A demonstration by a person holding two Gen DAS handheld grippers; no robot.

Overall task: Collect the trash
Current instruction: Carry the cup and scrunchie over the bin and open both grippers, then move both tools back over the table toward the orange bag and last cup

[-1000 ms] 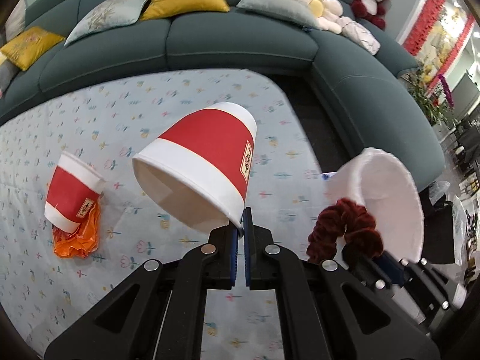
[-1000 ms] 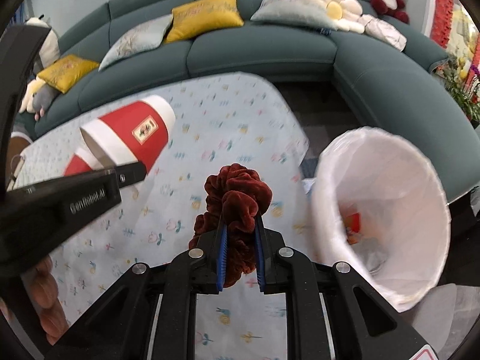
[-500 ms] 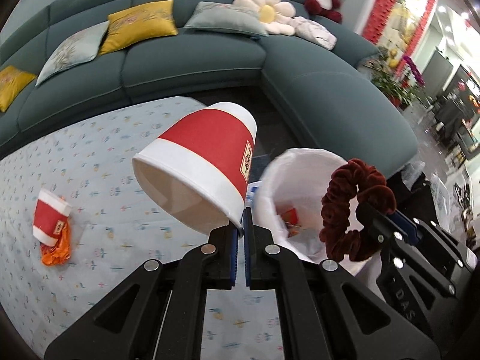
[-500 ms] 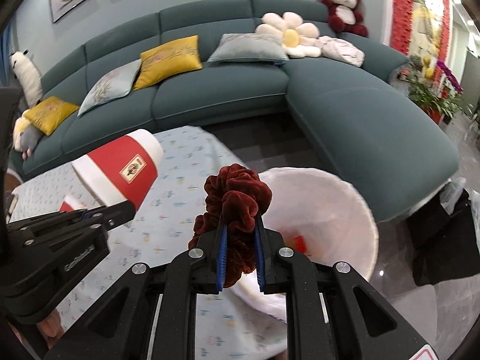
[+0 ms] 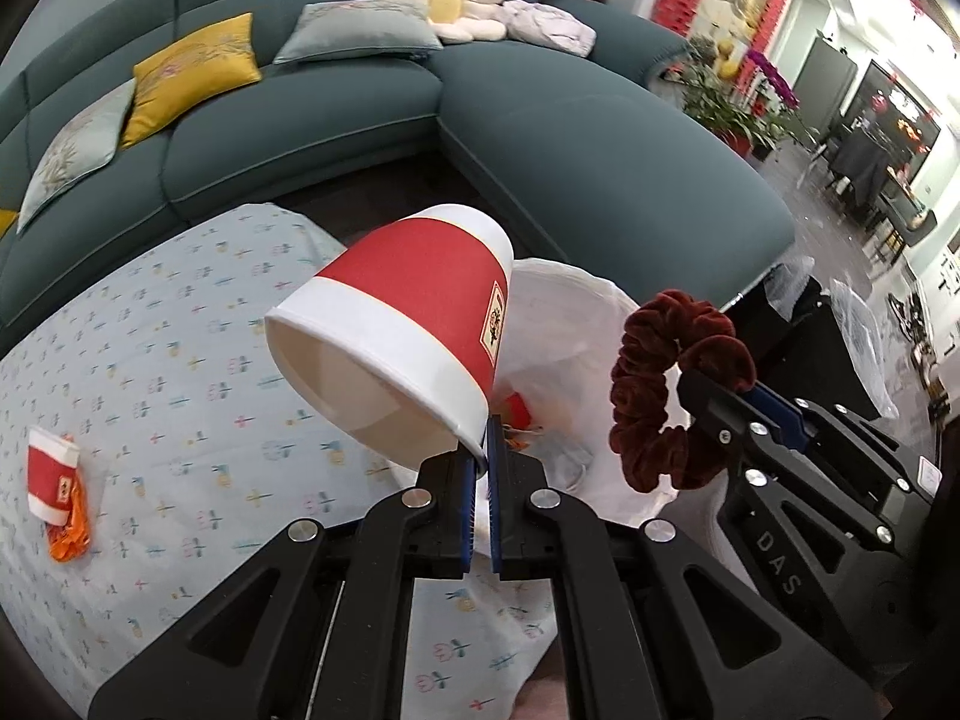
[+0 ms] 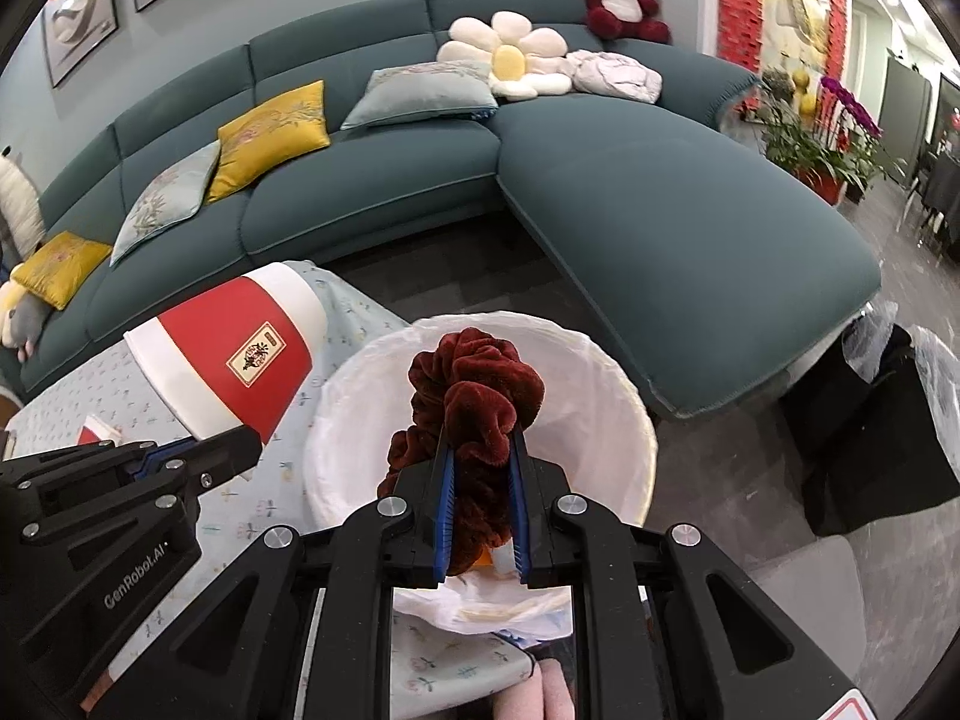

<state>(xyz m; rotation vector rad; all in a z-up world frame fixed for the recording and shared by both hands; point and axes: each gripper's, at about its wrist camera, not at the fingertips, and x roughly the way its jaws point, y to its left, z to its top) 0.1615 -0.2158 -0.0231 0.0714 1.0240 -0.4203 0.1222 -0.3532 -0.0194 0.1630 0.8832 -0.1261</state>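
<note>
Left wrist view: left gripper [image 5: 480,468] clamped on the rim of a red-and-white paper cup [image 5: 402,330], mouth tipped back toward the camera, base pointing ahead; pinched at the lip probably so the cup hangs free and drops cleanly. Just ahead and to the right, a white-lined round trash bin [image 5: 576,324] with scraps already inside. Right wrist view: right gripper [image 6: 480,480] closed on a dark red velvet scrunchie [image 6: 474,402], held directly above the bin's open mouth [image 6: 618,396], apparently ready for release. Far left of the left gripper, another small red-and-white cup lying on orange crumpled plastic [image 5: 57,498], not yet collected. Underneath, a pale blue flower-print cloth over the counter [image 5: 180,372]; beyond, a curved teal sofa [image 6: 660,204] with yellow and grey cushions.
</note>
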